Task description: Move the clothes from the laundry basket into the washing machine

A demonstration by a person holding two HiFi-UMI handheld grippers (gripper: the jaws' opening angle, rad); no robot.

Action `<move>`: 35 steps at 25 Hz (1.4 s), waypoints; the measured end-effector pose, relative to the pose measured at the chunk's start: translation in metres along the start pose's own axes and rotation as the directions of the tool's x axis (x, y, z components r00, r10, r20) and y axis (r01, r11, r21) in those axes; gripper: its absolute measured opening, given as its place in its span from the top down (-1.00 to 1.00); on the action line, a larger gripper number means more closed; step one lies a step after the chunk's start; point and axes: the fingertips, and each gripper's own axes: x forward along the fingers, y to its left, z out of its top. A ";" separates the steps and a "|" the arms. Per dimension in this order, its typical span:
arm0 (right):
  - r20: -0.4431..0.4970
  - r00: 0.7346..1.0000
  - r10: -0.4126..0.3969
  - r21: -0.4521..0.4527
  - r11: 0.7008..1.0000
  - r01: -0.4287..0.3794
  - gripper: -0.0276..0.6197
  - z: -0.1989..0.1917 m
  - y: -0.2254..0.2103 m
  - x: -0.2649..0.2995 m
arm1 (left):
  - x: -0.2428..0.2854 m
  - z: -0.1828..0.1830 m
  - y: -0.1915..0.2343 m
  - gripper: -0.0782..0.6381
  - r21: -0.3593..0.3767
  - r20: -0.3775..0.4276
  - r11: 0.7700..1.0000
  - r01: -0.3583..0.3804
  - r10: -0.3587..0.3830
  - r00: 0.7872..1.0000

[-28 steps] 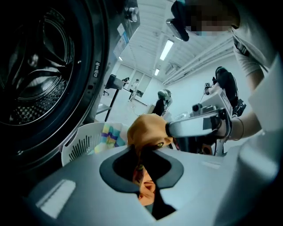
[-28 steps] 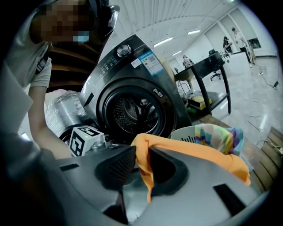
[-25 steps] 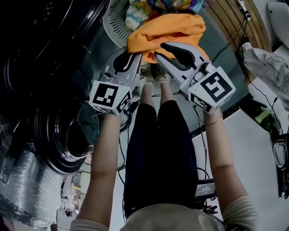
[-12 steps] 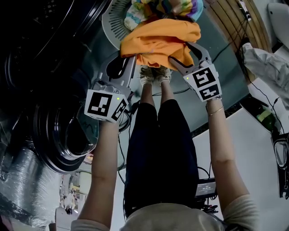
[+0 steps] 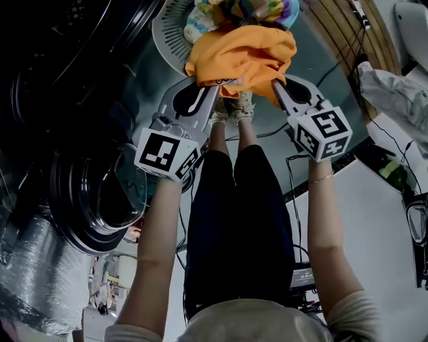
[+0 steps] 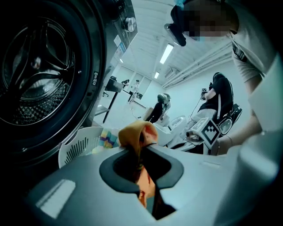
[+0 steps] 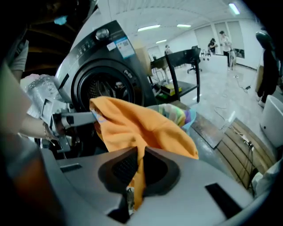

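Note:
An orange garment (image 5: pixel 241 57) hangs bunched between both grippers, above the white laundry basket (image 5: pixel 167 30) that still holds colourful clothes (image 5: pixel 257 10). My left gripper (image 5: pixel 215 85) is shut on the garment's left edge; in the left gripper view the orange cloth (image 6: pixel 135 134) runs down between the closed jaws of the left gripper (image 6: pixel 139 152). My right gripper (image 5: pixel 275 87) has just been closing and now pinches the garment's right side; the right gripper view shows the right gripper (image 7: pixel 139 152) with cloth (image 7: pixel 141 123) draped over it. The washing machine's open drum (image 7: pixel 106 90) stands to the left.
The washer's round door (image 5: pixel 100 194) hangs open at lower left. My own legs and feet (image 5: pixel 231 110) are right under the grippers. Cables trail on the floor (image 5: pixel 294 167), and a slatted wooden platform (image 5: pixel 341 33) lies at upper right. Other people stand far off (image 6: pixel 157 110).
The right gripper, open over the garment a second ago, came down to its right edge and shut on it. The left gripper rose slightly, and the cloth is now bunched between the two.

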 end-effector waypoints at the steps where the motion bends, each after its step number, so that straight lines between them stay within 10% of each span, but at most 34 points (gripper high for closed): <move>1: 0.042 0.999 -0.005 0.007 1.000 0.005 0.85 0.011 0.002 -0.010 | 0.002 0.000 -0.004 0.68 -0.001 -0.004 1.000 0.015 -0.015 1.000; 15: 0.349 0.915 0.202 -0.052 0.979 -0.197 0.85 0.148 0.104 -0.053 | -0.012 0.053 -0.050 0.65 0.034 0.075 0.976 0.216 -0.218 0.973; 20: 0.325 0.895 0.304 -0.086 0.952 -0.292 0.85 0.163 0.126 -0.038 | -0.016 0.064 -0.047 0.20 -0.022 0.082 0.969 0.248 -0.245 0.966; 26: 0.203 0.912 0.355 -0.157 0.932 -0.328 0.85 0.153 0.147 -0.002 | -0.007 0.047 -0.013 0.08 0.003 0.014 0.985 0.172 -0.172 0.985; 35: 0.218 0.916 0.338 -0.136 0.940 -0.314 0.85 0.143 0.146 0.030 | -0.010 0.028 0.023 0.48 0.047 -0.022 0.999 0.001 0.000 1.000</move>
